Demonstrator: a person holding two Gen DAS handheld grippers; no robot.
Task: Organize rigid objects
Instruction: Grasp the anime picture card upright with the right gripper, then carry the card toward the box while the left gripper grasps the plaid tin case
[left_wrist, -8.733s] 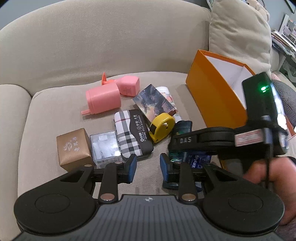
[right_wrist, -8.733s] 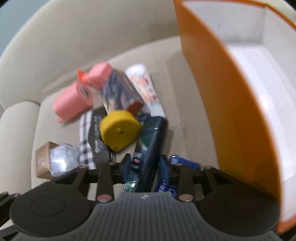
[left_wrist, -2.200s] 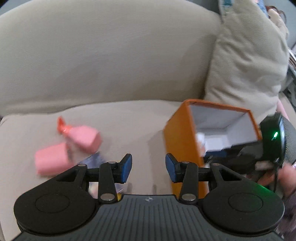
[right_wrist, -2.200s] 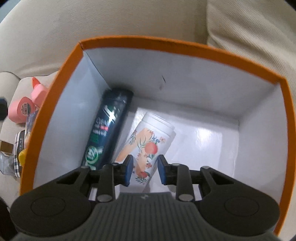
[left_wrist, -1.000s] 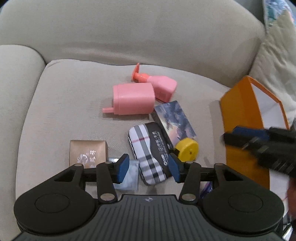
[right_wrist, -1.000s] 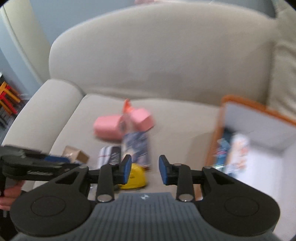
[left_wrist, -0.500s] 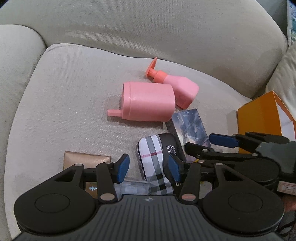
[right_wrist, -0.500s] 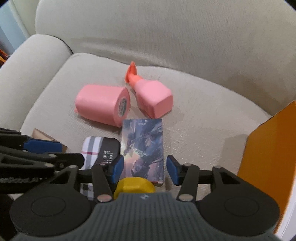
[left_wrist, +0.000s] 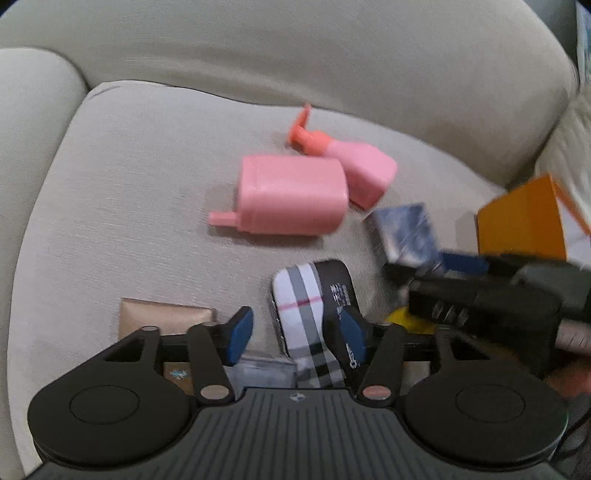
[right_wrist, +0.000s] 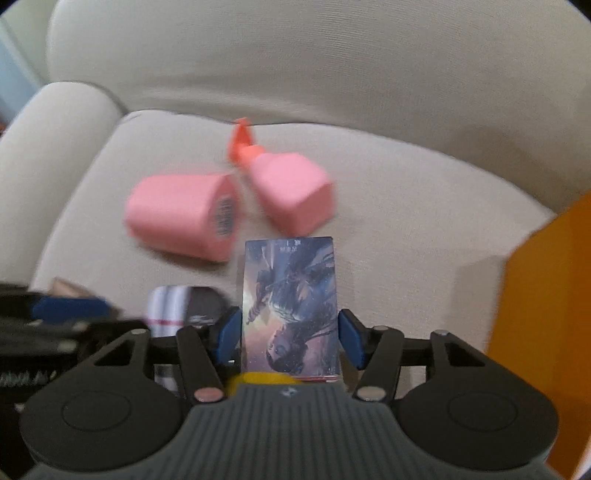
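Note:
My left gripper hangs low over the sofa seat, its jaws opening. The plaid case lies between its fingers, and the pads do not press it. My right gripper straddles the picture box, jaws also opening, pads just off the box's long sides. A yellow tape measure peeks out under that box. A pink bottle and a pink pump bottle lie side by side further back. A brown box and a clear box sit partly hidden under my left gripper.
The orange box stands at the right of the seat, against a cushion. The sofa's armrest bounds the left and its backrest the rear. Bare seat fabric lies left of the pink bottles.
Both grippers came down onto the pile and their jaws widened. The right gripper now has the picture box between its fingers; the left sits over the plaid case.

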